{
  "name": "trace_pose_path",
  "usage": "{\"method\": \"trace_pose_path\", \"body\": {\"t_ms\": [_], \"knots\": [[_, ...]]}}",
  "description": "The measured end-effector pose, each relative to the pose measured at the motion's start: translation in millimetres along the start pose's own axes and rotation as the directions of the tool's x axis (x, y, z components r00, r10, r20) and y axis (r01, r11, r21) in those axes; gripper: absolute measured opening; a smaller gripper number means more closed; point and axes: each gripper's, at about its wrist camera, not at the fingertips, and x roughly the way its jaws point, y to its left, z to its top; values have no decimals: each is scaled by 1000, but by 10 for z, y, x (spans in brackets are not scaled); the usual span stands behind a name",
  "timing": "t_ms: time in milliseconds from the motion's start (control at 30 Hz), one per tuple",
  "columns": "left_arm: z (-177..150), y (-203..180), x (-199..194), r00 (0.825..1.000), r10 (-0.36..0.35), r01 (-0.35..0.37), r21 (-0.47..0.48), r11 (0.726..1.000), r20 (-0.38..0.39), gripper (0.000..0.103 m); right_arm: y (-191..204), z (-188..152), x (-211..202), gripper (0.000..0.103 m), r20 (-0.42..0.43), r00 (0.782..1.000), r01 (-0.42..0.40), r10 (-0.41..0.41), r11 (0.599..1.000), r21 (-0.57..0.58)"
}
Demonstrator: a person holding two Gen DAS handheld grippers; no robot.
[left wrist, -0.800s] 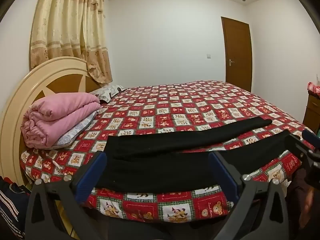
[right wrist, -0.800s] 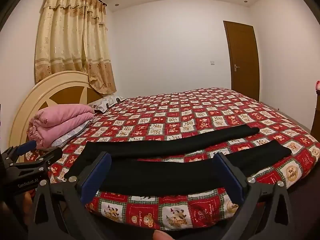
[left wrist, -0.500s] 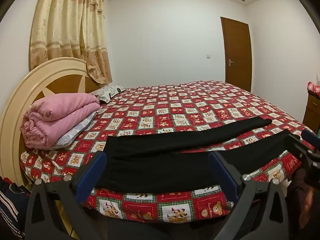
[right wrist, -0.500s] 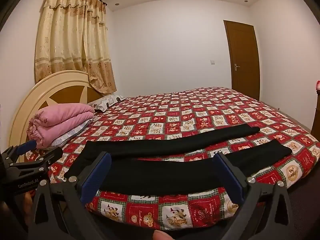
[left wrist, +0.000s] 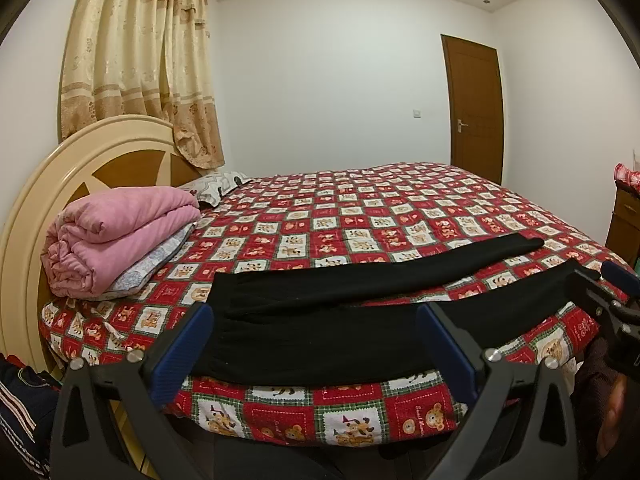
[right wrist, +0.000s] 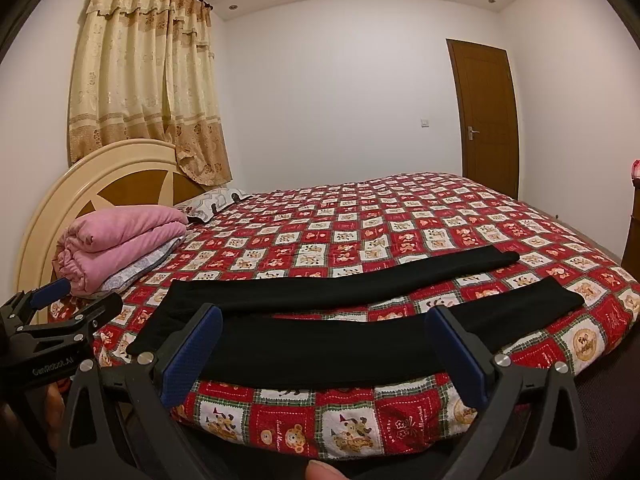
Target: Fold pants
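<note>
Black pants (left wrist: 328, 320) lie spread flat along the near edge of the bed, waistband at the left, both legs running right and apart; they also show in the right wrist view (right wrist: 320, 340). My left gripper (left wrist: 316, 344) is open and empty, held in front of the bed edge by the waist end. My right gripper (right wrist: 324, 352) is open and empty, held in front of the near leg. The right gripper shows at the right edge of the left wrist view (left wrist: 608, 292); the left gripper shows at the left edge of the right wrist view (right wrist: 60, 308).
The bed has a red checked cartoon quilt (left wrist: 380, 216) and a cream round headboard (left wrist: 60, 184) at the left. A folded pink blanket (left wrist: 116, 232) and a pillow (left wrist: 216, 186) lie by the headboard. A wooden cabinet (left wrist: 626, 220) stands at the right, a brown door (left wrist: 474, 108) behind.
</note>
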Motion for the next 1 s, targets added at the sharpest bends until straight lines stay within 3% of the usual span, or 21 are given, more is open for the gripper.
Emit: {"method": "trace_pose_path", "body": {"t_ms": [1000], "knots": [[-1,0,-1,1000,-1,1,-2,1000,1,103,-18,-11,28,102,-3,1000,1,-2,1000,-2]]}}
